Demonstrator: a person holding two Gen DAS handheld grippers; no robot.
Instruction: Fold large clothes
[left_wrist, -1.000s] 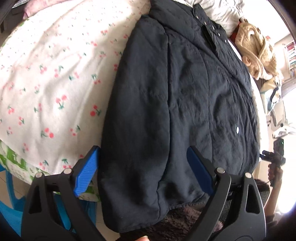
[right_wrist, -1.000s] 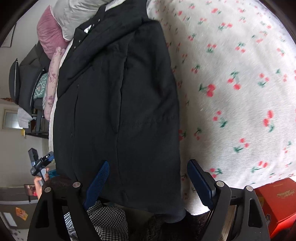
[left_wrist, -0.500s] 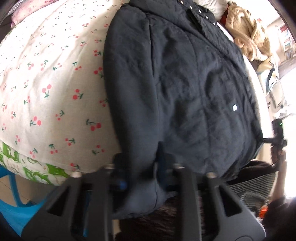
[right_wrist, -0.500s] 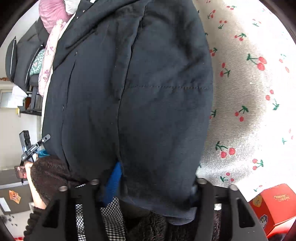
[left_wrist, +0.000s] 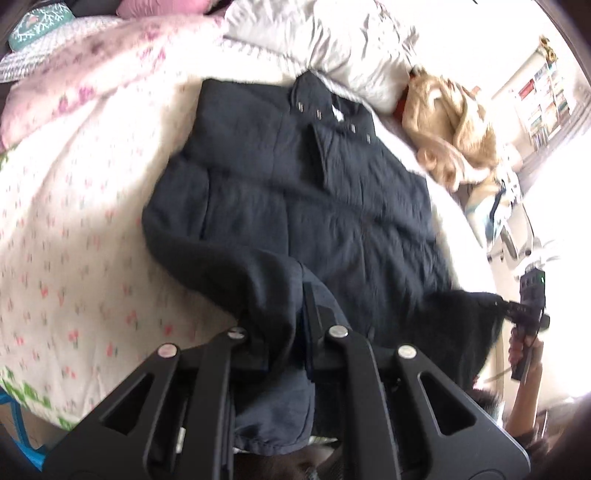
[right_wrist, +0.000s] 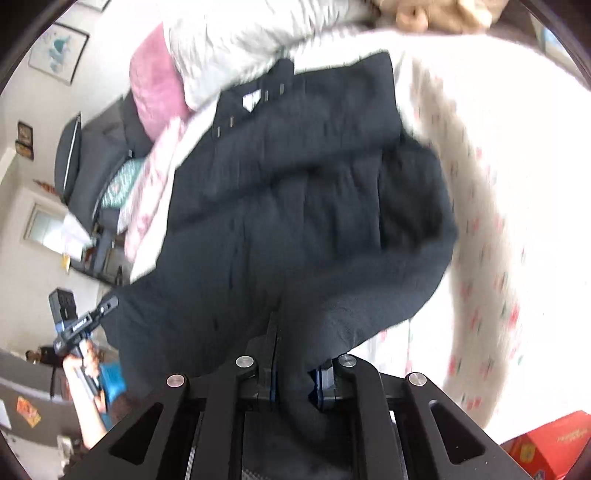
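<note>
The left gripper (left_wrist: 284, 332) has a fold of the dark jacket (left_wrist: 295, 206) pinched between its jaws, which are closing tight on the cloth at the hem's left corner. From this grip the garment runs away and upward across the cherry-print bedspread (left_wrist: 74, 240), its collar end farthest from the gripper, near the grey quilt (left_wrist: 332, 40) at the head of the bed. The hem corner is lifted off the bed, so the cloth bunches and droops below the jaws.

The right gripper (right_wrist: 293, 373) likewise clamps the jacket (right_wrist: 314, 206), its jaws closing on a thick roll of fabric at the hem's right corner, with blue pads (right_wrist: 319, 380) just showing beside the cloth. Here too the garment stretches away from the gripper toward the pink cushion (right_wrist: 155, 81) and the quilt.

The jacket is navy to black, quilted, with a row of small metal snaps (left_wrist: 317, 112) along the collar and a front placket running down its middle. It lies lengthwise on the bed, front up, the near edge gathered in heavy folds. Both views are blurred.
</note>
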